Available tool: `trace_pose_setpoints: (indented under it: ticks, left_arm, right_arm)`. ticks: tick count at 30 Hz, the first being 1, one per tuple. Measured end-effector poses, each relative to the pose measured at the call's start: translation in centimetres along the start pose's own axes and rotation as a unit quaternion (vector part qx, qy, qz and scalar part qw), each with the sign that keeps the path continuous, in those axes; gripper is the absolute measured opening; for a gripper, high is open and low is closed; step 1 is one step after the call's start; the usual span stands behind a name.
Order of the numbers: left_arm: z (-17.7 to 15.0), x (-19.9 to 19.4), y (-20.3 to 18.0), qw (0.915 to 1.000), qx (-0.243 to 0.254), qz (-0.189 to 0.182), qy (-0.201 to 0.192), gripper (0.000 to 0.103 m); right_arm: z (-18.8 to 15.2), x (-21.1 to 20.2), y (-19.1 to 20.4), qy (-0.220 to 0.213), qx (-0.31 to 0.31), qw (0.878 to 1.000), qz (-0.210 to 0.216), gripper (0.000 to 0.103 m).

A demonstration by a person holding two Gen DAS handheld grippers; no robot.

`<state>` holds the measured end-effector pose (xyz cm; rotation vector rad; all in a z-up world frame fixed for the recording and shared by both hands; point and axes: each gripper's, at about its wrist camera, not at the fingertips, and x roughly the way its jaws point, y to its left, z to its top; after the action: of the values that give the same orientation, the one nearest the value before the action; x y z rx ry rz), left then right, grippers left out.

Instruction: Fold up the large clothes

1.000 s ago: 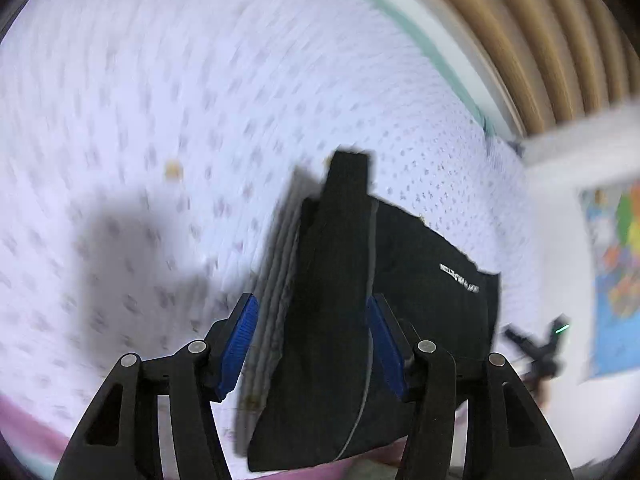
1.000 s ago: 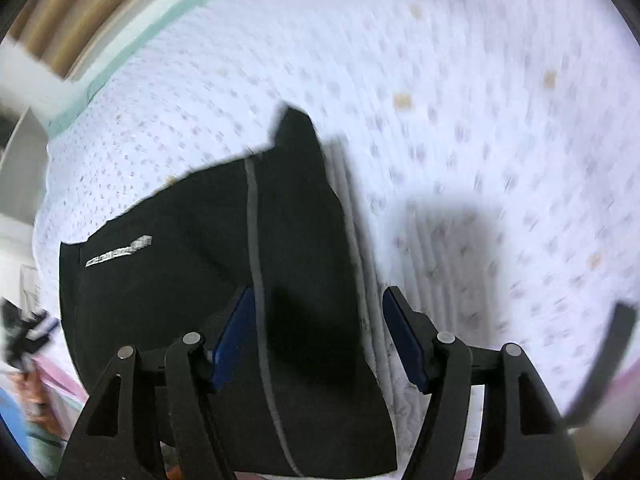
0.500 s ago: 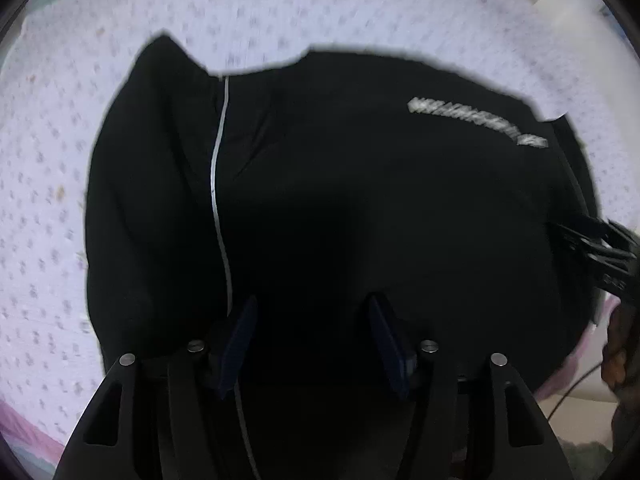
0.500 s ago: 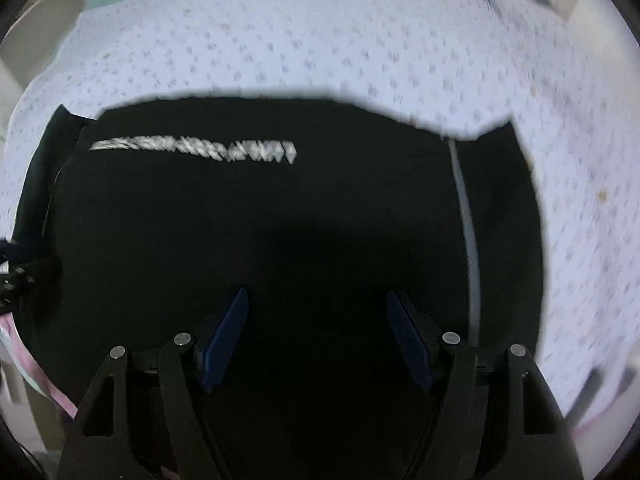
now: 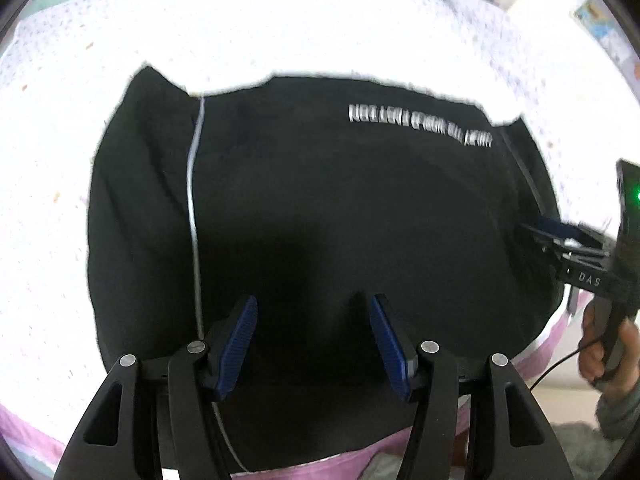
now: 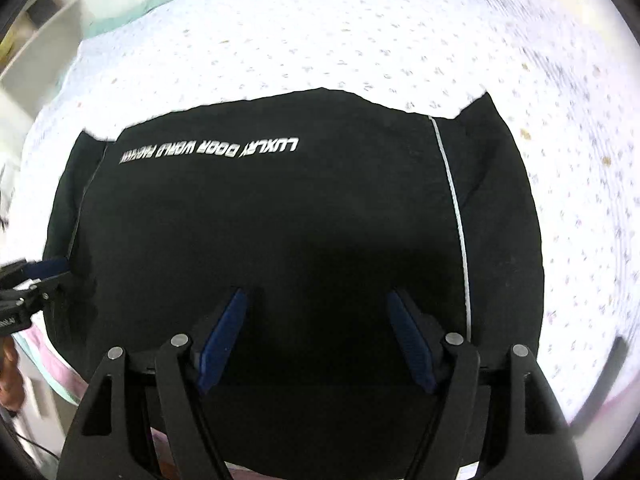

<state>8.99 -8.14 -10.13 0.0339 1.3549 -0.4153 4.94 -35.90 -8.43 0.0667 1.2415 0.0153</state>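
Observation:
A black garment (image 5: 320,208) with silver lettering and a thin silver stripe lies folded flat on a white dotted bedspread (image 5: 280,20). It also fills the right wrist view (image 6: 280,220). My left gripper (image 5: 312,320) is open and empty over the garment's near part. My right gripper (image 6: 316,320) is open and empty over its near part too. In the left wrist view the right gripper (image 5: 560,232) shows at the garment's right edge. In the right wrist view the left gripper (image 6: 36,272) shows at the garment's left edge.
The bedspread (image 6: 360,32) has a pink border (image 5: 24,432) along its near edge and a teal border (image 6: 116,20) at the far side. A hand (image 5: 608,340) holds the right gripper's handle. Shelving (image 6: 32,36) stands at the far left.
Both views swung from a narrow side view of the garment to facing it squarely. Both grippers have backed off a little, and the garment looks smaller than half a second ago.

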Motion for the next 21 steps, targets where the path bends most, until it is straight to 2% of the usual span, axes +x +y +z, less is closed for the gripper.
trace_pose_setpoints:
  ticks: [2,4,7,9,11,15,21]
  left_arm:
    - [-0.6,2.2,0.4,0.9998,-0.003,0.016,0.014,0.060]
    - [-0.7,2.9,0.8,0.9997,-0.009,0.020,0.005,0.060]
    - [-0.1,1.6,1.0,0.9993,-0.023,0.027,-0.011,0.059]
    - [0.0,-0.6,0.4,0.9985,-0.005,0.042,-0.034,0.058]
    - [0.3,-3.4,-0.4,0.9963,0.007,0.054,-0.067,0.058]
    - [1.7,-9.8,-1.4,0.9895,0.000,0.057,-0.132,0.058]
    - [4.8,-18.3,-3.1,0.9752,-0.022,0.070,-0.209,0.058]
  right_arm:
    - [-0.1,1.8,0.2,0.024,-0.014,0.999,-0.026,0.077]
    - [-0.6,3.5,0.3,0.038,-0.013,0.999,-0.033,0.078]
    - [-0.4,3.8,0.5,0.042,-0.016,0.998,-0.043,0.078]
    - [-0.1,3.4,0.4,0.049,-0.007,0.998,-0.039,0.078]
    - [0.4,1.7,0.0,0.041,0.010,0.999,-0.021,0.078]
    - [2.2,-3.2,0.0,-0.004,0.025,1.000,-0.005,0.078]
    - [5.0,-11.1,2.1,-0.077,0.008,0.997,-0.011,0.079]
